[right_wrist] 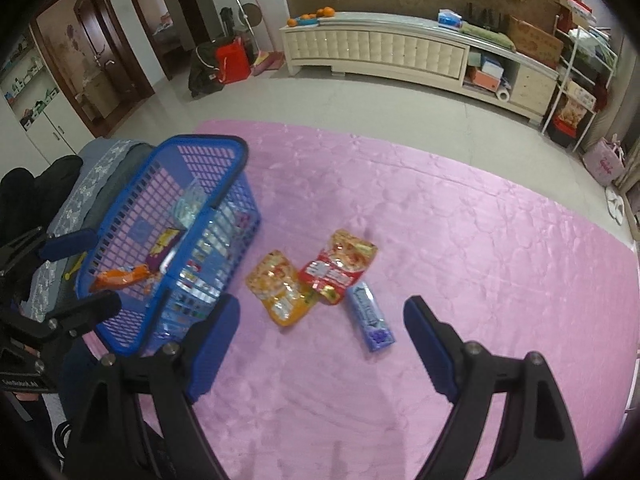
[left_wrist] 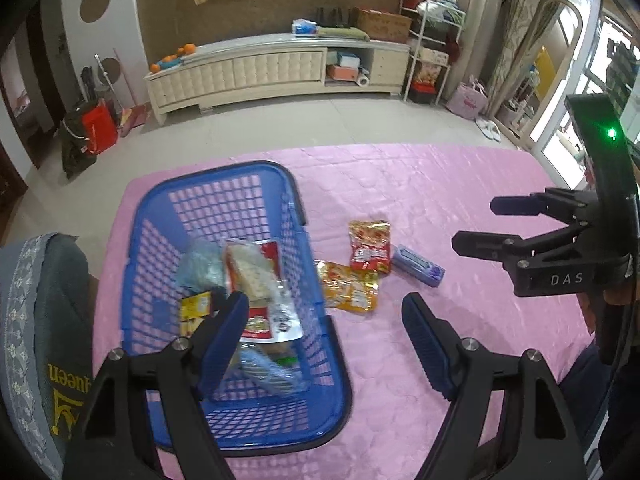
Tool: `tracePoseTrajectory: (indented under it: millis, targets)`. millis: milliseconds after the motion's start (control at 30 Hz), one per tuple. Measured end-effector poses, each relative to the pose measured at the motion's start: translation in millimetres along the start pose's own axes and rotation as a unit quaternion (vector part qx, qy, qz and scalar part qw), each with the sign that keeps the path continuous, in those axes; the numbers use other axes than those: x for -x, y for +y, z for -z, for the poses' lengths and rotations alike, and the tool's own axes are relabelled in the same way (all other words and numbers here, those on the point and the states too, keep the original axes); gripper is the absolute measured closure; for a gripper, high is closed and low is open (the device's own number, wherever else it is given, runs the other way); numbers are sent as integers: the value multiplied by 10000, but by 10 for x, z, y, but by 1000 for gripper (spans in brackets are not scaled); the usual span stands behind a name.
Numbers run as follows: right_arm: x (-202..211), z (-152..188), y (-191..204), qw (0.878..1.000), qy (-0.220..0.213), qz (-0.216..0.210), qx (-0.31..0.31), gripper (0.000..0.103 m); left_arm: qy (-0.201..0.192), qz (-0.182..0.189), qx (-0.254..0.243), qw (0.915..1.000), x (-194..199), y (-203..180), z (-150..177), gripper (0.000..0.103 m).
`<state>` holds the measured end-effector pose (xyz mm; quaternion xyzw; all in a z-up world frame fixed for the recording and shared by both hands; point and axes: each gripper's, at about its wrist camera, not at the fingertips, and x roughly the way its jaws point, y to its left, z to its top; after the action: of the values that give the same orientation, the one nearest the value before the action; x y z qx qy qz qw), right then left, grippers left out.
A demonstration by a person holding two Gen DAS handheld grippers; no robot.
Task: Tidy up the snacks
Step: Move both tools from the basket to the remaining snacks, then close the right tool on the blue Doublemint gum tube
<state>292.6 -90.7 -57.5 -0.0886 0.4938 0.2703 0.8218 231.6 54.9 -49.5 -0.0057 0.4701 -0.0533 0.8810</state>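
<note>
Both my left tongs (left_wrist: pixel 324 336) and right tongs (right_wrist: pixel 320 336) gape empty; three snack packets (right_wrist: pixel 338 272) lie beside the blue basket (left_wrist: pixel 340 392).

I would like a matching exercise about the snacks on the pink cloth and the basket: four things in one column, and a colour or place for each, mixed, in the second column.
Things:
1. basket
2. red snack pouch
3. yellow snack pouch
4. lavender packet

Descriptions:
A. long and narrow, lies nearest to the right gripper
B. blue plastic grid, already holds several snacks
C. lies between the basket and the red pouch
D. lies between the yellow pouch and the lavender packet

Pairs: 1-B, 2-D, 3-C, 4-A
</note>
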Motion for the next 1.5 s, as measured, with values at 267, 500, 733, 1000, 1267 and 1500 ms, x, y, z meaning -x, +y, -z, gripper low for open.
tracePoseTrajectory:
  millis: [267, 500, 733, 1000, 1267, 1500]
  targets:
    - [-114, 154, -277, 9999, 150, -20, 19, 16, 76, 170, -293, 9994, -176, -403, -44, 26]
    - [-201, 270, -429, 9995, 165, -55, 254, 16, 162, 213, -482, 9985, -391, -654, -71, 26]
    - [-352, 427, -571, 9977, 120, -152, 653, 16, 342, 95, -613, 9975, -717, -812, 17, 26]
    - [-622, 526, -635, 9940, 241, -208, 1046, 37, 476, -129, -685, 9964, -1041, -937, 29, 37]
    - [-962, 501, -636, 9906, 437, -490, 1203, 41, 629, -284, -686, 9953, -1229, -905, 47, 40]
    - [-1151, 503, -557, 9892, 341, -588, 1295, 50, 729, -337, -912, 9926, -1321, -899, 68, 40]
